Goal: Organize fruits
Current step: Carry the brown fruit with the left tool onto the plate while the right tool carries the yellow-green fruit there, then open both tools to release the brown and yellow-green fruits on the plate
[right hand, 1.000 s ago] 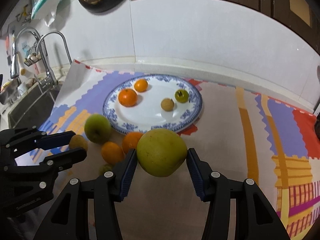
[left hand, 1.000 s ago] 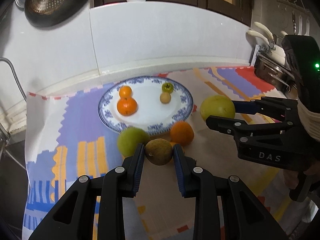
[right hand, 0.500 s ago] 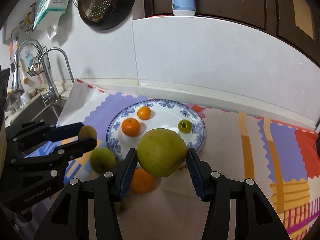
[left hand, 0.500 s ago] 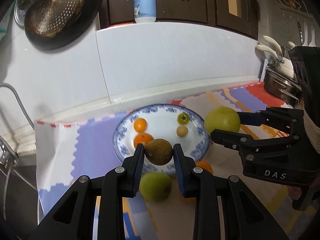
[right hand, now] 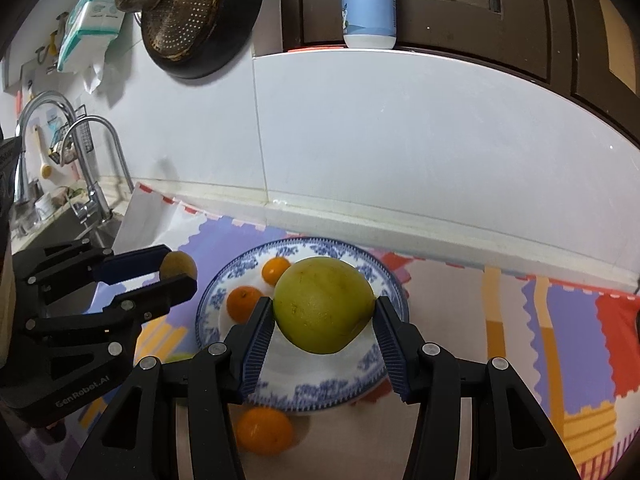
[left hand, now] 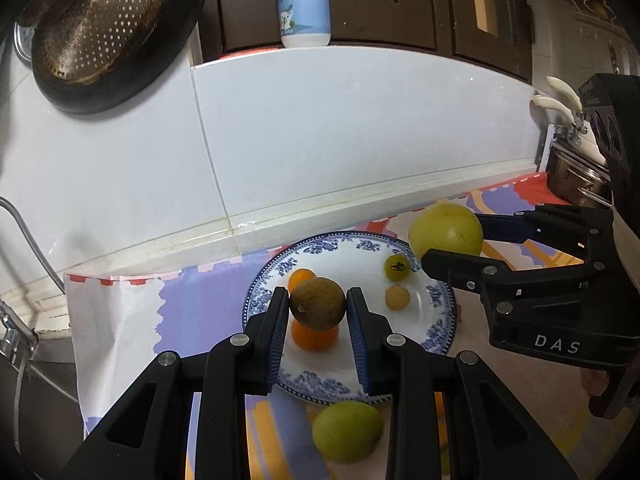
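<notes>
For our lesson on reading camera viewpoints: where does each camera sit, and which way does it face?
Left wrist: rides the left gripper, facing the blue-patterned white plate and tiled wall; its fingers hold a brown round fruit; right gripper alongside.
Right wrist: rides the right gripper, same heading; fingers hold a large yellow-green fruit.
Shared: plate, both held fruits.

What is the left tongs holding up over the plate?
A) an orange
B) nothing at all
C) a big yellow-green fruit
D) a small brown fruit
D: the left tongs are shut on the small brown fruit above the blue-and-white plate, while the big yellow-green fruit sits in the right tongs.
</notes>
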Motion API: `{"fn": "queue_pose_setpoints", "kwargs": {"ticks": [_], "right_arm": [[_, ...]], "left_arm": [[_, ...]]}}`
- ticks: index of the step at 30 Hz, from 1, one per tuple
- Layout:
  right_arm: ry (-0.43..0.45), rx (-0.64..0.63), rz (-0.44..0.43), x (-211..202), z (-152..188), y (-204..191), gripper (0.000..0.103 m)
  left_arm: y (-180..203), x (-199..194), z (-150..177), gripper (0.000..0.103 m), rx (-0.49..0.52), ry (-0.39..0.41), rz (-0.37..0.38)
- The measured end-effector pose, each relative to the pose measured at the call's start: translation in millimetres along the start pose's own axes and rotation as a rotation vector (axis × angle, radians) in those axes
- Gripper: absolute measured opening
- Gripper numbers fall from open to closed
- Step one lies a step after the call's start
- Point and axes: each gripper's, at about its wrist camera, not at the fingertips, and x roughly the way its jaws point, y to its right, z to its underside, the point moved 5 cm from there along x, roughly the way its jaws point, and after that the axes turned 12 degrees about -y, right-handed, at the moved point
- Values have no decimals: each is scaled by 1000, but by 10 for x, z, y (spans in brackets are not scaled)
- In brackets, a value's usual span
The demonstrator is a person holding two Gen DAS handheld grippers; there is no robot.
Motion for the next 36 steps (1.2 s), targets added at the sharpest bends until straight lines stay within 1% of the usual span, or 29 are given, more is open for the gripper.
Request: {"fn": "queue_pose_setpoints", "kwargs": {"ticks": [7,12,20,25,31,33,35,36], "right_arm": [[-17,-10,-8,264,-170,16,52],[-34,-22,-6,480,-261,13,52],[-103,-27,-25,840,-266,15,52],[-130,-33,-27,984,-251,16,52],[-146,-23,-30,1049,-239,43,52],[-150,-20,-29,1064,-232,51,52],[-157,-13,-29,1083,-216,60,52],[-158,-10,-29,1089,-210,65,52]], "left_arm": [[-123,260,-74,30,-11,-34,-1],[-207,480,-90,30,-26,-96,22],[-283,828,-62,30,-22,-145,38],[-298,937,-70,30,-27,-160,59],[-296,1026,-70,30,-23,-182,77],[-297,1044,-64,30,-23,-178,79],[-296,1048,-62,32,-21,-176,77],[-297,1048,-63,36,-21,-176,74]]}}
